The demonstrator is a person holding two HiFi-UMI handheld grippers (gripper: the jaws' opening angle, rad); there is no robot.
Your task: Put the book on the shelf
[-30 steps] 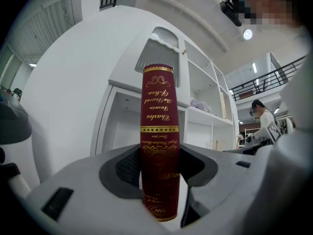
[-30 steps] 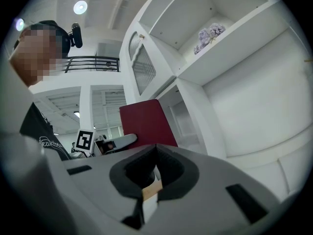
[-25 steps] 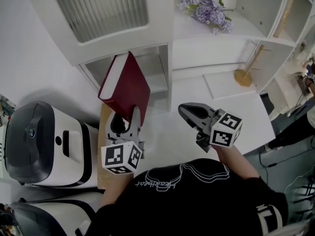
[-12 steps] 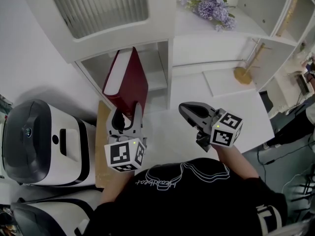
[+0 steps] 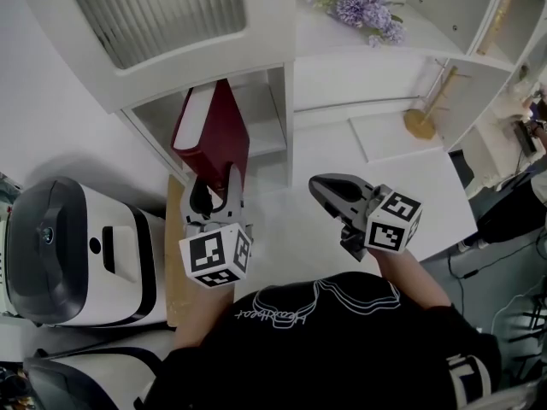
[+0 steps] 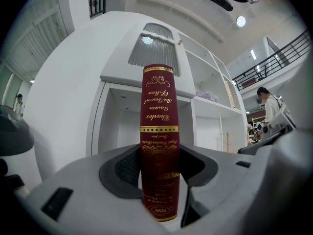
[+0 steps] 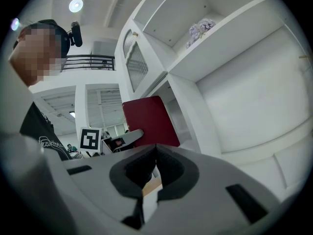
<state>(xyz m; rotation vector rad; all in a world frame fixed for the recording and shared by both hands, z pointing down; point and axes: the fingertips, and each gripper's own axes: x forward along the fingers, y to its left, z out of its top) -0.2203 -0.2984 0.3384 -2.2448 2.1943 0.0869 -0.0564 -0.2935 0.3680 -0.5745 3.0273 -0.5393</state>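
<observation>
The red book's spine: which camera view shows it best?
The left gripper view: the red book stands upright, its gold-lettered spine facing the camera. The head view shows its cover and page edges from above; the right gripper view shows only a flat red cover.

Left gripper [image 5: 215, 186] level, jaws gripping; right gripper [image 5: 316, 186] level, jaws seemingly together.
</observation>
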